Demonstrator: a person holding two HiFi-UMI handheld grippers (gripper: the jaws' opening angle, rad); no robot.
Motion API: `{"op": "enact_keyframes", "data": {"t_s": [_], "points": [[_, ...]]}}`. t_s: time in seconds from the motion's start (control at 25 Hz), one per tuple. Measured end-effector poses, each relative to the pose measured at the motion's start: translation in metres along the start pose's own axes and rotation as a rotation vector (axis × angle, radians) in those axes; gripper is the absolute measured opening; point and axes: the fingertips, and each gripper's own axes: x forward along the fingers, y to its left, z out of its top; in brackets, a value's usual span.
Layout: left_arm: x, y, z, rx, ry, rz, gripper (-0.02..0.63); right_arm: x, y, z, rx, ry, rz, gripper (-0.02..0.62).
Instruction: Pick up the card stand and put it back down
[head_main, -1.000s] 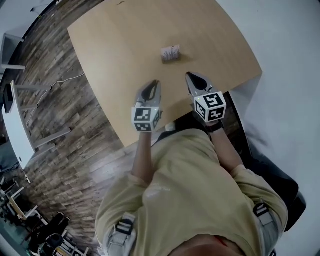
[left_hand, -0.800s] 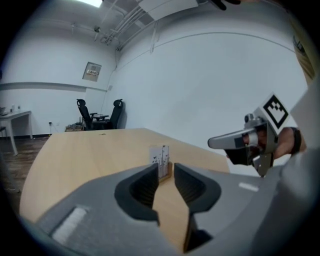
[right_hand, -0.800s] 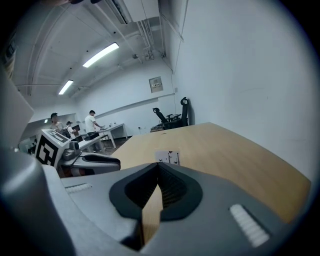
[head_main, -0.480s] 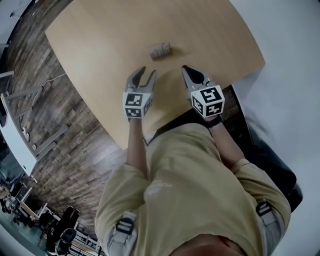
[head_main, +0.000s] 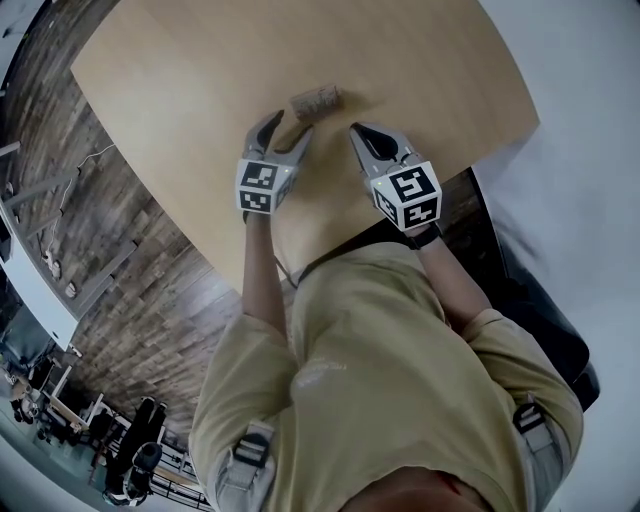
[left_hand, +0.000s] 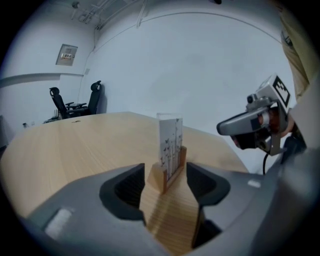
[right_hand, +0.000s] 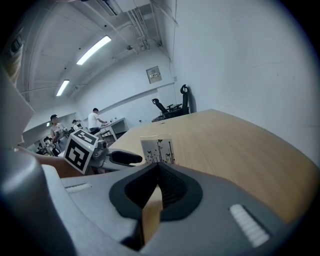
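Note:
The card stand (head_main: 315, 100), a small wooden block holding an upright white printed card, sits on the light wooden table (head_main: 190, 70). My left gripper (head_main: 287, 127) is just short of it, and its jaws have just been opening. In the left gripper view the card stand (left_hand: 169, 150) stands upright right in front of the gap of the left gripper (left_hand: 165, 175), with no pad touching it. My right gripper (head_main: 356, 131) is to the right of the stand and shut with nothing in it. In the right gripper view the card (right_hand: 157, 150) shows just past the closed tips of the right gripper (right_hand: 158, 165).
The table's near edge runs just behind both grippers, with dark wood floor (head_main: 130, 230) to the left. Office chairs (left_hand: 75, 100) stand beyond the far side of the table. Several people are at desks (right_hand: 95, 122) far off.
Both grippers have moved forward and down toward the card stand. The left gripper's jaws went from shut to spread wide. The right gripper's jaws stayed shut.

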Motion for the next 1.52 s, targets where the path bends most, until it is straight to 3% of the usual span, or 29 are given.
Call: {"op": "enact_keyframes", "data": {"t_s": [0.6, 1.0, 1.28, 1.52], "points": [[0.057, -0.014, 0.003, 0.136, 0.064, -0.167, 0.258, 0.009, -0.035, -0.013, 0.033, 0.030, -0.034, 0.005], [0.067, -0.016, 0.002, 0.222, 0.115, -0.220, 0.122, 0.008, -0.047, -0.013, 0.049, 0.024, -0.058, 0.005], [0.061, -0.025, 0.000, 0.205, 0.146, -0.227, 0.092, -0.002, -0.045, -0.002, 0.050, 0.017, -0.067, 0.005], [0.043, -0.042, -0.003, 0.121, 0.177, -0.153, 0.084, -0.022, -0.034, 0.008, 0.044, -0.017, -0.057, 0.005]]}}
